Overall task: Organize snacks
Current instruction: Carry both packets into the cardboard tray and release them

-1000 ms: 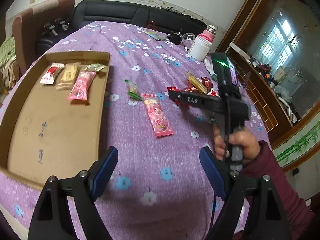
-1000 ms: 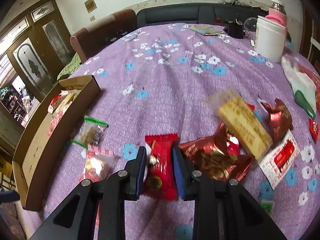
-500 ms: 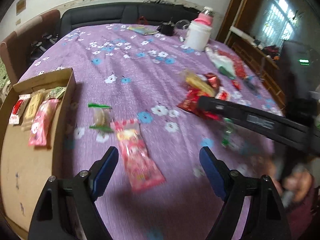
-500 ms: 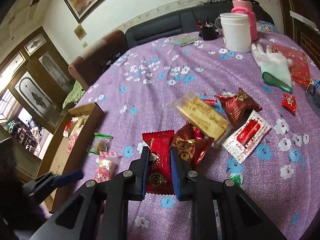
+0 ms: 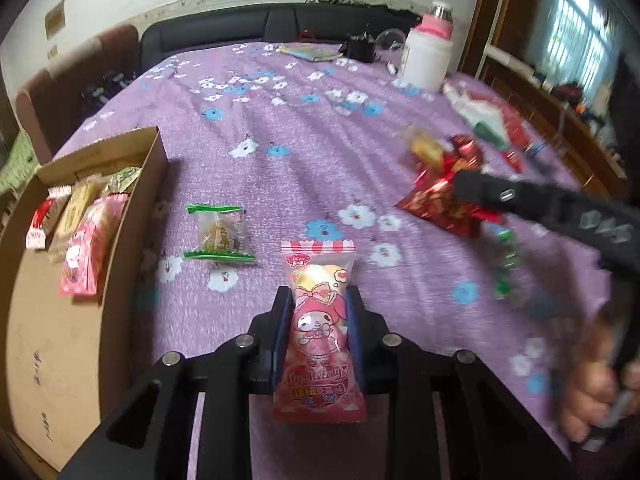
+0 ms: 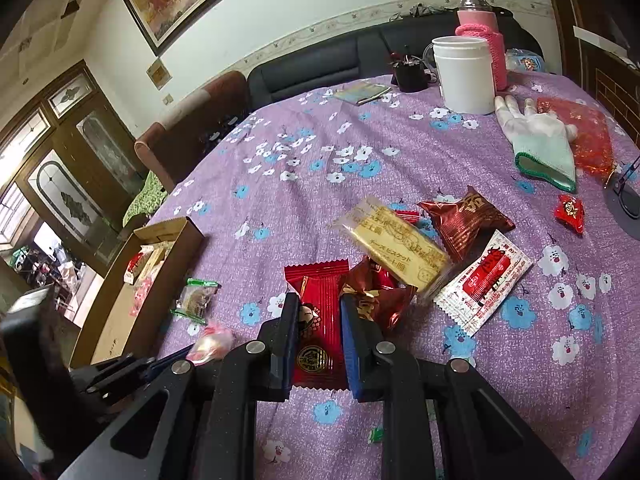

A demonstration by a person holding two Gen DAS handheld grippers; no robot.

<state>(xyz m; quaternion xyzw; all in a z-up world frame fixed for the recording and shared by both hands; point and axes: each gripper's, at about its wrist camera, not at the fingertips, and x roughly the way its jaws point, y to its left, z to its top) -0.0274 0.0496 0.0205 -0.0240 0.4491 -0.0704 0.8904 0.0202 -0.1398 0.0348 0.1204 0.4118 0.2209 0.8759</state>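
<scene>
My left gripper (image 5: 320,300) has its jaws closing, and both pads press the sides of a pink My Melody packet (image 5: 320,332) on the purple cloth. To its left stands an open cardboard box (image 5: 60,360) holding several snacks. A clear green-edged packet (image 5: 219,236) lies between the box and the pink packet. My right gripper (image 6: 318,304) is shut on a red packet (image 6: 320,320) beside the snack pile: a biscuit packet (image 6: 396,244), a dark red packet (image 6: 468,216) and a white-red sachet (image 6: 484,280). The right wrist view shows the left gripper (image 6: 160,360) low at the left.
A white jar (image 6: 464,76), a pink-sleeved bottle (image 6: 480,28), a white glove (image 6: 540,144) and a red mesh bag (image 6: 580,136) stand at the far right of the table. A small red candy (image 6: 570,208) lies near the right edge. A dark sofa runs behind the table.
The left gripper travelled over to the pink packet, came down and closed on it. The right gripper stayed shut on the red packet and rose a little.
</scene>
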